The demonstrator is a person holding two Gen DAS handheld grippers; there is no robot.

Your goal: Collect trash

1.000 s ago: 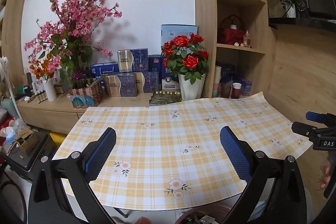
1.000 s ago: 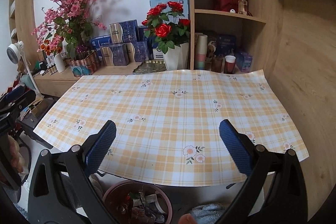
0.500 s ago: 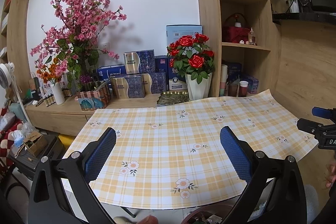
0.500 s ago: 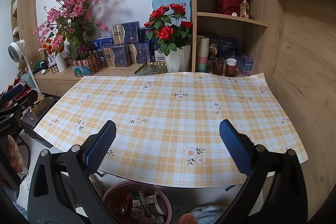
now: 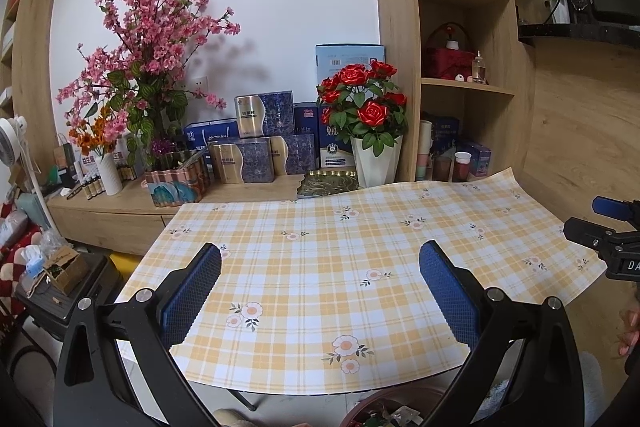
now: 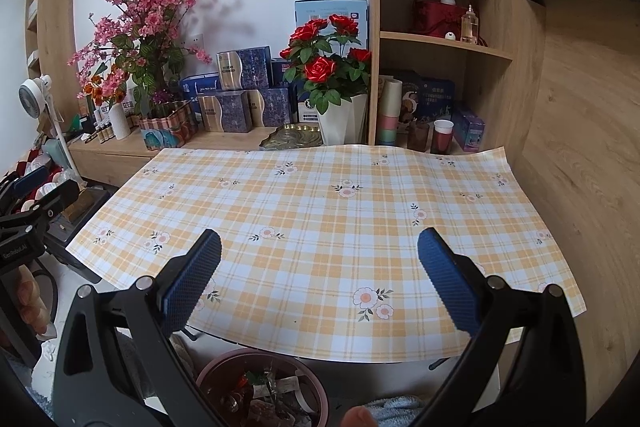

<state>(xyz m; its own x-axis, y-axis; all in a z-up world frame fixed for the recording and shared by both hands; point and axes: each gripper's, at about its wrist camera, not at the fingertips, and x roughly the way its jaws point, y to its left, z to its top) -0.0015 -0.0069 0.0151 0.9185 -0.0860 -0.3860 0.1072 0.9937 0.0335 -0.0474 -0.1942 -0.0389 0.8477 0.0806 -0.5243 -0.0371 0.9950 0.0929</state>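
Both tools gape – left tool [image 5: 320, 291], right tool [image 6: 319, 277] – over checked tablecloth [image 6: 320, 195].

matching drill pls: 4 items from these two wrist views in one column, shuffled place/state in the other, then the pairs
Items:
1. bin
2. red roses
3. left gripper
4. paper cup

Places or states:
A. on the bottom shelf, right of the stacked cups
B. on the floor below the near edge of the tablecloth, with trash inside
C. open, nothing between the pads
D. in a white pot behind the far edge of the tablecloth

Pairs: 1-B, 2-D, 3-C, 4-A
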